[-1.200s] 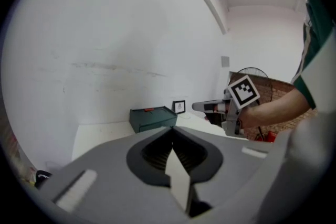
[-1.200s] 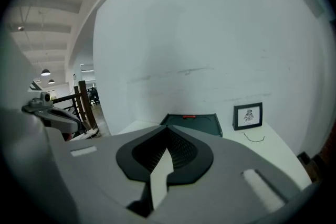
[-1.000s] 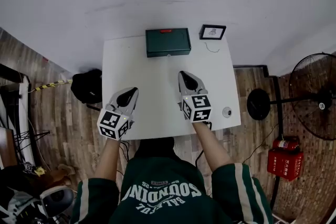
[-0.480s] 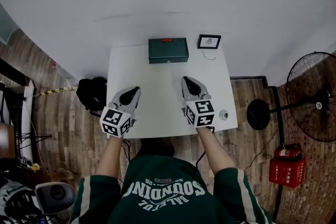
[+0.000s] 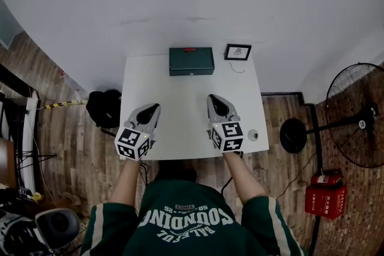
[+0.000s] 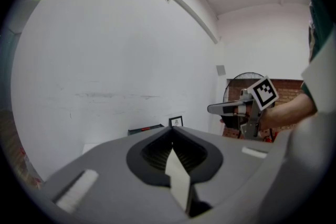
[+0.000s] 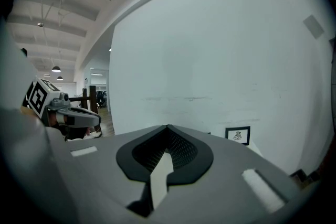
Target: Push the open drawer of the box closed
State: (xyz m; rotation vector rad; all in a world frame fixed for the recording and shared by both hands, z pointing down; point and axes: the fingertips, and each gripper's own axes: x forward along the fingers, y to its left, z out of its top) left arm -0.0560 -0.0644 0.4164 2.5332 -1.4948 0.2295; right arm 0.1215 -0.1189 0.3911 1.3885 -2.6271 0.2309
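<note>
Hovering over the table (image 5: 180, 129), we note left gripper (image 5: 153, 107) and right gripper (image 5: 212, 98) pinched together, empty — green box (image 5: 191, 61) well apart.

A green, white-lettered shirt (image 5: 186, 234) with striped sleeves (image 5: 96, 232).

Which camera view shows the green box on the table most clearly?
The head view: the green box lies whole at the far edge of the white table. The left gripper view shows only a thin strip of it, low in the picture; in the right gripper view I cannot make it out.
</note>
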